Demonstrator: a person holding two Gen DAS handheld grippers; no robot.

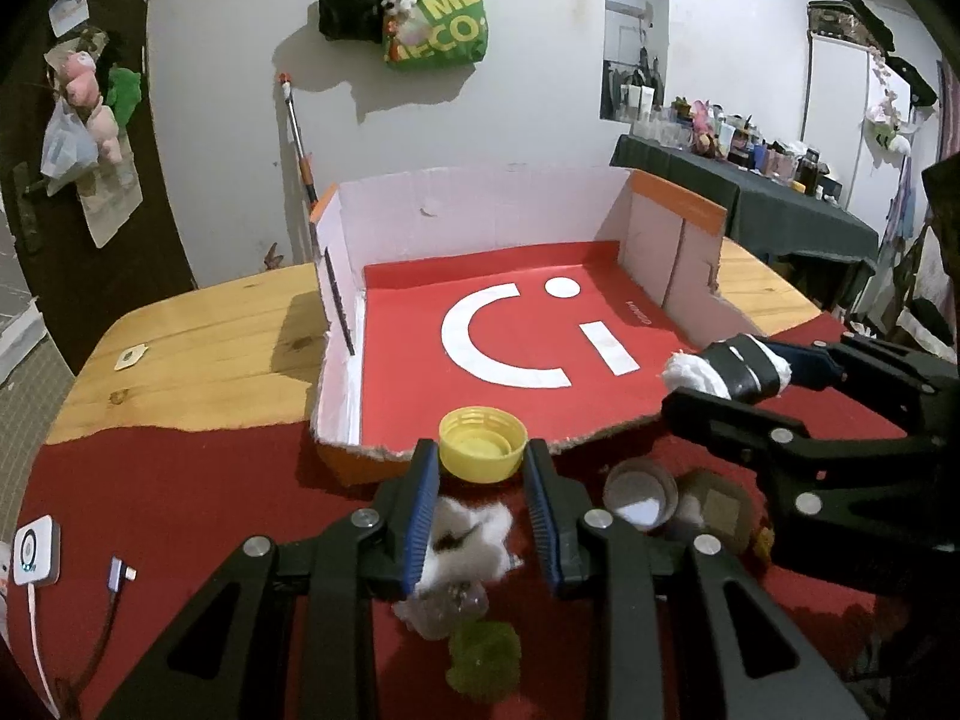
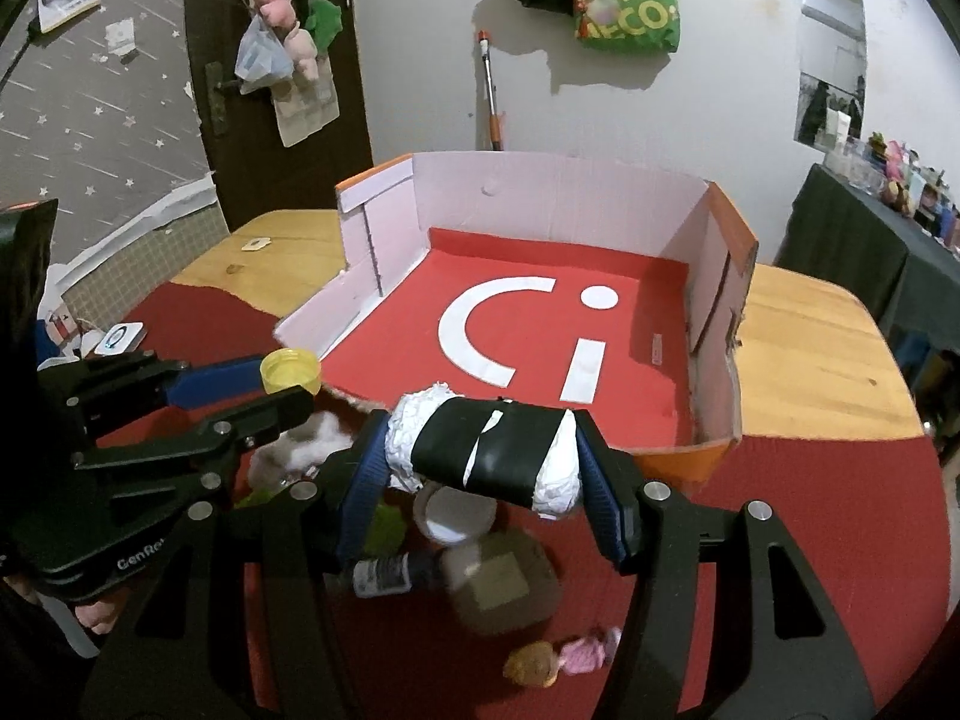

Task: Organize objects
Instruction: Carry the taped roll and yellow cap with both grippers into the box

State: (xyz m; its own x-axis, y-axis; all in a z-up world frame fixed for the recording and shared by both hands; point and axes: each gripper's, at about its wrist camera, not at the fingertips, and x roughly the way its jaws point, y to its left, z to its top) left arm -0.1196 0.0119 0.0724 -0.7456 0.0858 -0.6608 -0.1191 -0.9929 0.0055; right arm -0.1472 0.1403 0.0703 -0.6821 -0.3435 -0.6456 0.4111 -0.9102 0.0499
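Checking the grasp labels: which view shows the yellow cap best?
The left wrist view: the yellow cap sits centred between the left gripper fingertips, open side up, rim and inside visible. The right wrist view shows it smaller, from the side, partly behind that gripper's finger.

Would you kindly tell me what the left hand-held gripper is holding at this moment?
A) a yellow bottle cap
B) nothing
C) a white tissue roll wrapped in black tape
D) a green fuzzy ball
A: the left hand-held gripper has its blue pads closed on the yellow bottle cap at the open front edge of the cardboard box; the taped roll sits in the other gripper.
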